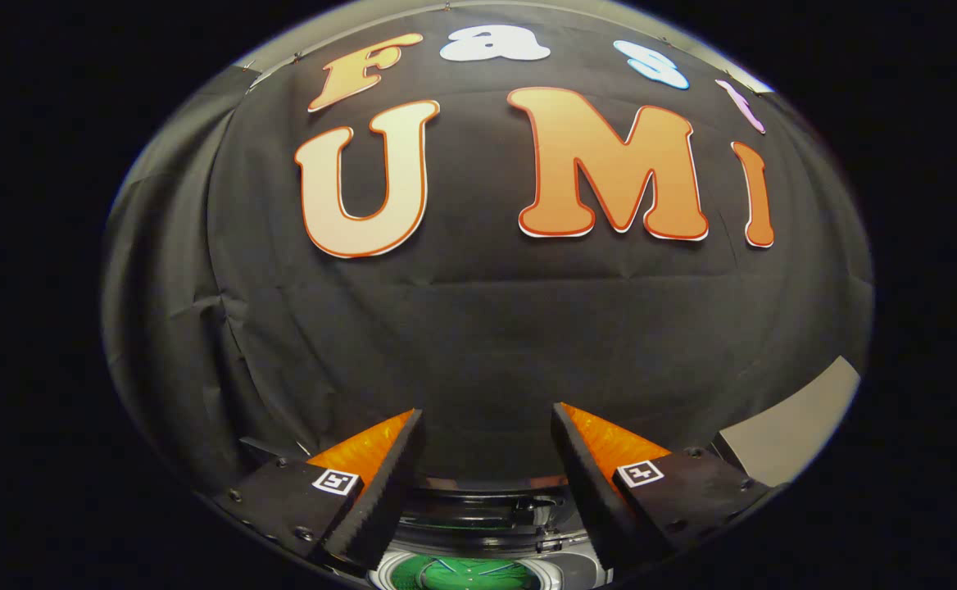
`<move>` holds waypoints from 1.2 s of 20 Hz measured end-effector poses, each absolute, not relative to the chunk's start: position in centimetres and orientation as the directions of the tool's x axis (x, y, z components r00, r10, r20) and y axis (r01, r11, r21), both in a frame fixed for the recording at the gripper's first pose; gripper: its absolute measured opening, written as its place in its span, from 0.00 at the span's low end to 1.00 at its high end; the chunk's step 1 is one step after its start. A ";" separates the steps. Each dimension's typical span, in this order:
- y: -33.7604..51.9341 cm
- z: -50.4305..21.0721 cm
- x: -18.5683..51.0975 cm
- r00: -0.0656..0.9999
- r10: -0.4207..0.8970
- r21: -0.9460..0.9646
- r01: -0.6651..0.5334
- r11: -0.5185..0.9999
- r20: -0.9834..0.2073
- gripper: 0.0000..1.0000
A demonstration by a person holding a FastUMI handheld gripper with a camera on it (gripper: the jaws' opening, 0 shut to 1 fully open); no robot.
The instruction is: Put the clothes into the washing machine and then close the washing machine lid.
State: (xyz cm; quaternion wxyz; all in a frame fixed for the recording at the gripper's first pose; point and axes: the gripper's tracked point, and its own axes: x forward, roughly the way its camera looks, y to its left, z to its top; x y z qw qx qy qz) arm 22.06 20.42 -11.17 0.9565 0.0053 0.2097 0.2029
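Gripper [487, 426]: I see its fingers spread wide, nothing between them | washing machine [478, 524]: bottom centre, low between the fingers, lid off the opening, green inside the drum | booth wall [478, 328]: black cloth beyond the fingertips

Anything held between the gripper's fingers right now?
No. In the gripper view the gripper is open with nothing between its fingers; through the gap, below, shows the washing machine's open top with something green inside.
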 end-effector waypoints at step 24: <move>18.1 -15.0 17.9 0.828 0.409 0.100 -0.403 0.910 -0.383 1.00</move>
